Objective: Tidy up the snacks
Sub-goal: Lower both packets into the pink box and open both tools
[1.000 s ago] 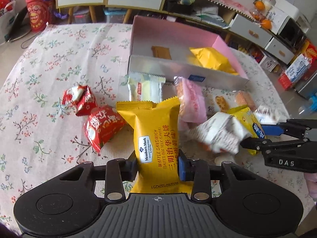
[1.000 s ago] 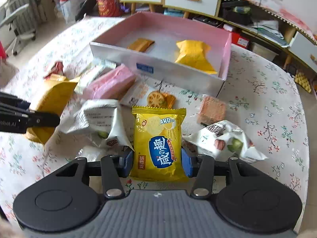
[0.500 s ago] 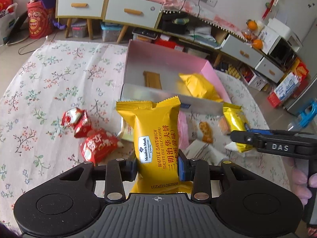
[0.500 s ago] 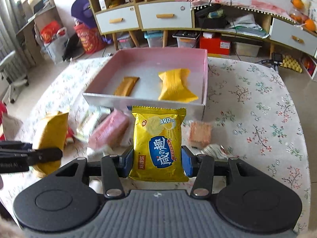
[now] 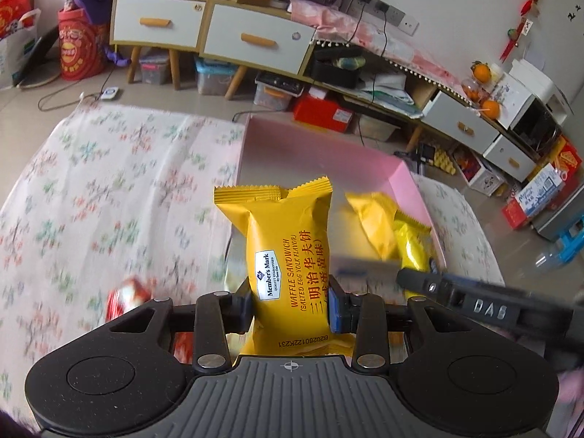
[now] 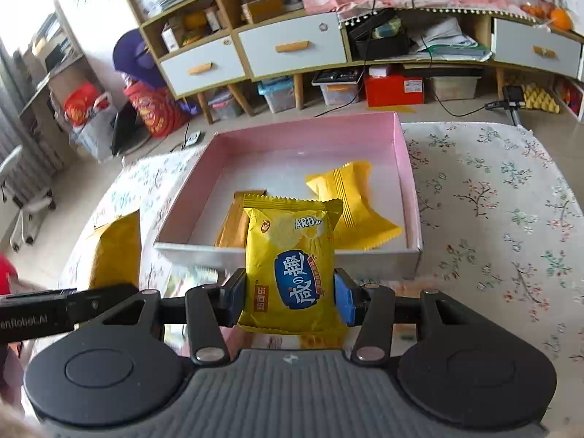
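Observation:
My left gripper [image 5: 290, 301] is shut on a yellow waffle sandwich pack [image 5: 286, 252], held upright above the table in front of the pink box [image 5: 408, 182]. My right gripper [image 6: 288, 297] is shut on a yellow cracker pack [image 6: 292, 252], raised just before the near wall of the pink box [image 6: 405, 168]. Inside the box lie a yellow pack [image 6: 352, 206] and a flat orange bar [image 6: 231, 228]. In the left wrist view the right gripper [image 5: 412, 275] reaches in from the right with its cracker pack [image 5: 410, 250]. The left gripper's pack [image 6: 115, 252] shows at the left of the right wrist view.
A floral tablecloth [image 6: 492, 200] covers the table. Red snack packs [image 5: 126, 295] lie blurred at the left of it. Beyond the table stand a low cabinet with drawers [image 6: 292, 45], storage bins and a red box [image 6: 394, 89] on the floor.
Both grippers have risen with their packs and moved toward the pink box. The loose snacks on the table have dropped out of sight below them.

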Demonstrator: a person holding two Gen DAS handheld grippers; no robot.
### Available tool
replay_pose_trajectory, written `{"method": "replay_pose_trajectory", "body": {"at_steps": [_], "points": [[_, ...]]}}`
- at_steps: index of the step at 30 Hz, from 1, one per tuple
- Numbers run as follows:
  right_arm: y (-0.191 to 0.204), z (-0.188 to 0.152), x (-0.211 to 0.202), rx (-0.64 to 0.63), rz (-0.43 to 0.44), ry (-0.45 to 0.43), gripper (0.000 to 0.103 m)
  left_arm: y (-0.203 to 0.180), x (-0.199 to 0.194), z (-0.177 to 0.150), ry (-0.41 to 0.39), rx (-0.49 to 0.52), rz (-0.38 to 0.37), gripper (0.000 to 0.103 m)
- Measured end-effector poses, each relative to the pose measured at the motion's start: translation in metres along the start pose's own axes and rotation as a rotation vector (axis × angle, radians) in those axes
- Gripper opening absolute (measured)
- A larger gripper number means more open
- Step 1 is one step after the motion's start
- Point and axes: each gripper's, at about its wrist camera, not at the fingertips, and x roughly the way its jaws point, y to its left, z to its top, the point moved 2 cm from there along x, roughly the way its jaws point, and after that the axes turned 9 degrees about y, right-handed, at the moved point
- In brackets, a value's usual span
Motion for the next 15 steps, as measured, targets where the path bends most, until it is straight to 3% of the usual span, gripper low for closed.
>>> {"method": "replay_pose_trajectory", "body": {"at_steps": [10, 15], "points": [[-0.001, 0.015, 0.013, 0.169, 0.109, -0.086, 0.046, -0.002, 0.037, 0.043, -0.032, 0.005, 0.012, 0.035], [-0.002, 0.02, 0.021, 0.236, 0.111, -0.119, 0.046, 0.001, 0.052, 0.054, -0.043, 0.009, 0.023, 0.035]]}}
